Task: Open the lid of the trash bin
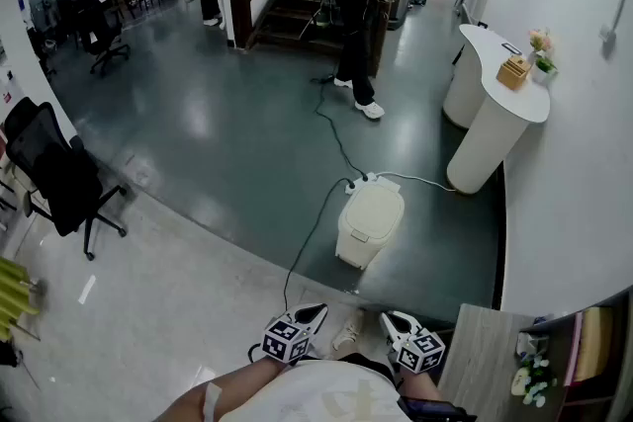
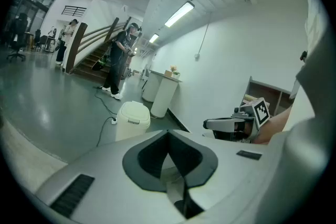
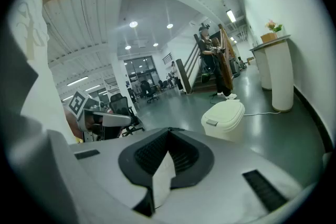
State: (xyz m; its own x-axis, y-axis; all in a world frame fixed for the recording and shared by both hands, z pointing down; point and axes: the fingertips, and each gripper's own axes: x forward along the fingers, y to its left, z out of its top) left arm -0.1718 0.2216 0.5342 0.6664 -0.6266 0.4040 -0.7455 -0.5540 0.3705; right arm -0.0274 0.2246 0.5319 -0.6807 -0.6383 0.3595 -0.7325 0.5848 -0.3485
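A cream trash bin (image 1: 370, 223) stands on the dark floor a couple of steps ahead, its lid down. It also shows in the left gripper view as the bin (image 2: 132, 118) and in the right gripper view as the bin (image 3: 224, 118), well beyond the jaws. My left gripper (image 1: 316, 314) and right gripper (image 1: 390, 319) hang side by side close to my body, far short of the bin. Both are shut and hold nothing: the left gripper (image 2: 168, 136) and the right gripper (image 3: 168, 134) each show their pads meeting.
A black cable and a white power strip (image 1: 360, 181) lie just behind the bin. A white rounded counter (image 1: 492, 119) stands to the right by the wall. A person (image 1: 354, 15) stands farther back near stairs. An office chair (image 1: 57, 178) is at left, a wooden desk (image 1: 485, 361) at bottom right.
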